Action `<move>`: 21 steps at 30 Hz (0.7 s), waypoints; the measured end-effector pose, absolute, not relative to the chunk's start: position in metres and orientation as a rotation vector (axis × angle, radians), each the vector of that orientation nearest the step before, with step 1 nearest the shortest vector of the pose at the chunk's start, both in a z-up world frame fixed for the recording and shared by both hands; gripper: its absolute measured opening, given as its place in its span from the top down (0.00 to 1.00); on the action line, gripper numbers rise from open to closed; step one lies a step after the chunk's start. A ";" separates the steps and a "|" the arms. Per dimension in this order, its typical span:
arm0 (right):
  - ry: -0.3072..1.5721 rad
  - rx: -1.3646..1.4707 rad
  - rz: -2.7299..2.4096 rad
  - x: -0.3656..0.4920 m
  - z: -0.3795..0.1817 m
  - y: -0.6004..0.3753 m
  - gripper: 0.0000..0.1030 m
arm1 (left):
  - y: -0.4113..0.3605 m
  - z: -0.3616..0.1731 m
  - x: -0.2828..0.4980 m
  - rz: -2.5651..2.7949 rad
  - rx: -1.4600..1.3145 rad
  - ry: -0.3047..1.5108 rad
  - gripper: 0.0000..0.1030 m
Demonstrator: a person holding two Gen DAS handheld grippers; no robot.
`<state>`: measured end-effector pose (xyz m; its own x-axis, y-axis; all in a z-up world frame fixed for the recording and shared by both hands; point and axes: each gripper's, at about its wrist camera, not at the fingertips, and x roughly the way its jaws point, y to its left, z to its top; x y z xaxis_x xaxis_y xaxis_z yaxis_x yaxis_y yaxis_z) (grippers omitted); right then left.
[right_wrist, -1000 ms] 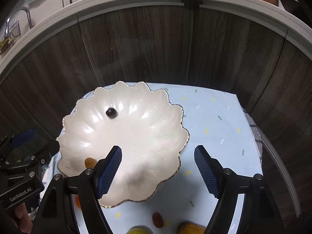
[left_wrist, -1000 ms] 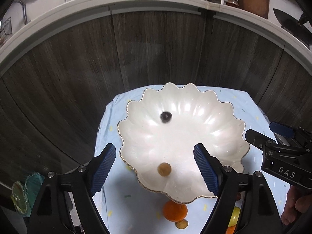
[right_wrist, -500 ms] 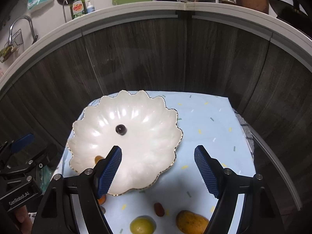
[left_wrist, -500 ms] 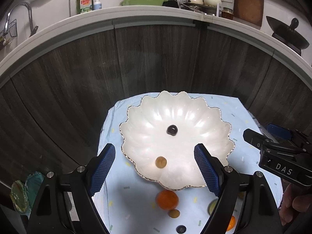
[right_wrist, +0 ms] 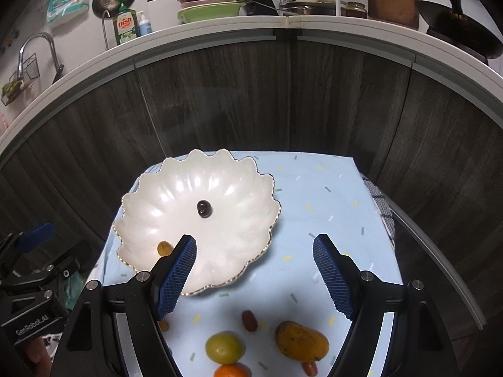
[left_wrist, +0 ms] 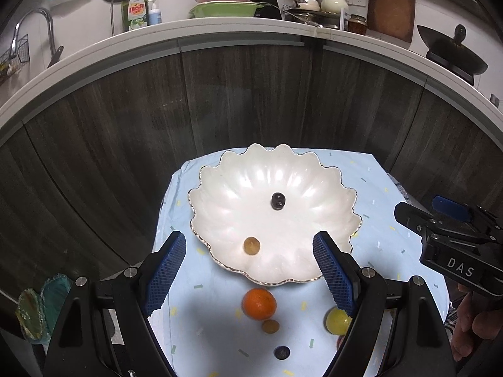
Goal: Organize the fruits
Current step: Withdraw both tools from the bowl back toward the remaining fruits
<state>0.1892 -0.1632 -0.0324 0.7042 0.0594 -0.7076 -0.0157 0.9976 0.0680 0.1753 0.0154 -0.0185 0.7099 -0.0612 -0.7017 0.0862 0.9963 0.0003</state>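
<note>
Both grippers hang over the bench with nothing in them, the left gripper (left_wrist: 249, 273) and the right gripper (right_wrist: 254, 275) each with fingers spread wide. The scalloped white bowl (left_wrist: 327, 188) sits on the pale blue cloth (right_wrist: 314, 194) and holds only a dark grape (left_wrist: 278, 200) near its middle and an amber grape (left_wrist: 251, 245) toward the near rim. In front of the bowl, loose on the cloth, lie an orange (left_wrist: 259, 303), a yellow-green fruit (right_wrist: 225, 347), a mango (right_wrist: 301, 341) and a red grape (right_wrist: 249, 320).

Both views pulled back from scalloped bowl (left_wrist: 276, 188) | newly visible near it: orange (left_wrist: 259, 303), mango (right_wrist: 301, 341), dark grape (left_wrist: 281, 352), yellow-green fruit (right_wrist: 224, 347)
</note>
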 end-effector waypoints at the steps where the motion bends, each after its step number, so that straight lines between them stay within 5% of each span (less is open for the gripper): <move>1: 0.787 0.058 0.042 0.186 -0.032 -0.164 0.25 | 0.015 -0.018 0.173 -0.083 0.036 0.775 0.19; 21: 0.797 0.038 0.012 0.142 -0.055 -0.175 0.25 | 0.001 -0.047 0.129 -0.110 0.062 0.776 0.19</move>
<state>0.1425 -0.1748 -0.0549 0.6990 0.0255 -0.7146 0.0034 0.9992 0.0389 0.1289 0.0014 -0.0467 0.7081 -0.0764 -0.7019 0.1218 0.9924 0.0149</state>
